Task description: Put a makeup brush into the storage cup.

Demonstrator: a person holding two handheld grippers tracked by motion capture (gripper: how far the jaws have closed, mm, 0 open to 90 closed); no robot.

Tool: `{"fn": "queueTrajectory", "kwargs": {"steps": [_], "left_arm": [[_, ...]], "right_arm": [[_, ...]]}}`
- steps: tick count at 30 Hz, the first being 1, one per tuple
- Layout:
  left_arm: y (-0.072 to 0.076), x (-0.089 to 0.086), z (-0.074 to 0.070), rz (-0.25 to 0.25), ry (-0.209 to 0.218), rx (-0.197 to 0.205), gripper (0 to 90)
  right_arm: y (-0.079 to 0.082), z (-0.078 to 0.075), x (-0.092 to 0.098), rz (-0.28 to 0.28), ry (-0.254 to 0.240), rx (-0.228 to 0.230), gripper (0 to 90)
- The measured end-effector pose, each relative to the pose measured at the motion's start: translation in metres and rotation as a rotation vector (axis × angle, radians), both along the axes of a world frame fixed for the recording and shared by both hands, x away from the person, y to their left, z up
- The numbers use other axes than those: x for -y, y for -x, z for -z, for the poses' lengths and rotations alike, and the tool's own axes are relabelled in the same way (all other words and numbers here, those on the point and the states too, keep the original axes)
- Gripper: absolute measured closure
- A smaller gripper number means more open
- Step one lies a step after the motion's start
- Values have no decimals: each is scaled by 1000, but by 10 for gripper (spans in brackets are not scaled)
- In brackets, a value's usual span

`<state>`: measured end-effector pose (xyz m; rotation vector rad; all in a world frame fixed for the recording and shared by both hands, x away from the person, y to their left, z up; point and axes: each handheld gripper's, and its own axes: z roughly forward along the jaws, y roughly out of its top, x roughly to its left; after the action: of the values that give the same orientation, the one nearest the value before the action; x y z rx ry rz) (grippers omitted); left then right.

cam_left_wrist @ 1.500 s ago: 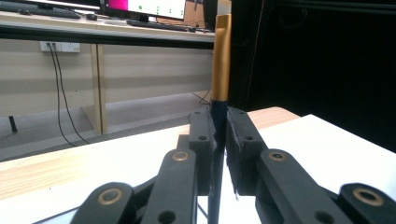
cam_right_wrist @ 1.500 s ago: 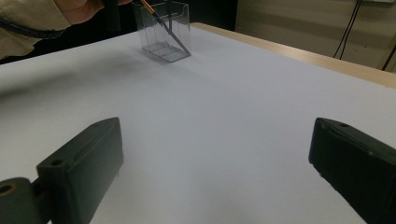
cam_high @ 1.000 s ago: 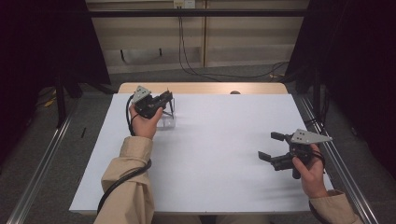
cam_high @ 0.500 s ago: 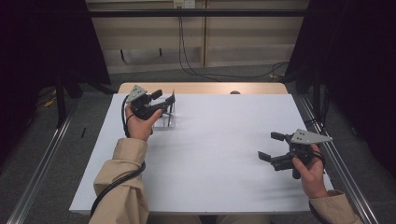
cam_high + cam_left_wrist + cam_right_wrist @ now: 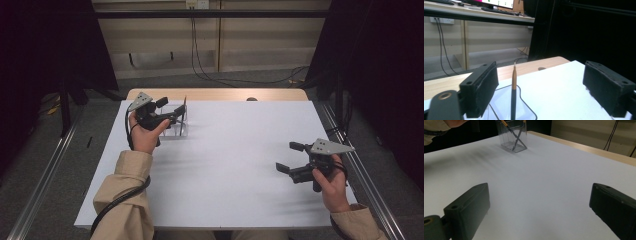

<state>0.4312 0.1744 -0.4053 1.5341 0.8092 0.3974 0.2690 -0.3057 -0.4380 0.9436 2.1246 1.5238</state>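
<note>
A clear plastic holder [image 5: 513, 138] stood at the bench's [image 5: 235, 165] far left with pencils [image 5: 517, 137] leaning crossed inside. The left gripper [image 5: 172, 116] had just spread its fingers around one upright pencil [image 5: 513, 96], not pinching it. The right gripper [image 5: 286, 157] rested well apart, fingers spread, holding nothing.

Person wearing tan long sleeves [image 5: 120, 200], cuffs bunching at wrists. Left tongs [image 5: 176, 114], right tongs [image 5: 289, 157]: black bodies carrying grey three-cornered plates, blocky black pads [image 5: 482, 87] showing screw holes, black cable [image 5: 116, 202] trailing.
</note>
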Motion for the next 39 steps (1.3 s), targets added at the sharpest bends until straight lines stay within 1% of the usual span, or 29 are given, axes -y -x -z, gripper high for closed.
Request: {"fn": "queueTrajectory", "kwargs": {"steps": [5,6,8,10,11,13,15,18,19,21,26,28,29,33,35,39], "left_arm": [[3,-2,-2,24,-24,-1,58],[4,-2,-2,22,-23,-1,52],[5,-3,-2,34,-12,-8,38],[7,-4,-2,35,-16,-4,34],[7,-4,-1,38,-10,-5,30],[9,-5,-1,41,-20,2,20],[10,-4,-2,51,-15,2,15],[13,-4,-3,72,-23,13,1],[13,-4,-4,78,-29,17,0],[15,-4,-5,88,-28,15,0],[19,-5,-6,104,-33,30,0],[20,-6,-6,110,-24,26,0],[21,-7,-5,114,-28,27,0],[24,-8,-4,114,-31,22,0],[25,-9,-4,122,-29,30,0],[28,-12,-6,125,-30,27,0]], "right_arm": [[0,0,0,0,-1,0,27],[0,0,0,0,-1,1,27],[0,0,0,1,-2,0,27],[1,1,1,2,-1,-2,27],[1,1,2,3,-1,-5,27],[2,2,4,10,-2,-5,27],[3,1,5,13,-4,-2,27],[3,1,5,16,-7,1,27],[3,1,5,16,-6,0,27],[3,1,4,14,-2,-2,27],[3,1,3,8,0,-2,27],[2,1,3,8,0,-4,27],[2,1,3,9,-1,-4,27],[2,0,3,9,-3,-2,27],[2,0,3,11,-3,-1,27],[3,0,4,13,-4,-2,27]]}}
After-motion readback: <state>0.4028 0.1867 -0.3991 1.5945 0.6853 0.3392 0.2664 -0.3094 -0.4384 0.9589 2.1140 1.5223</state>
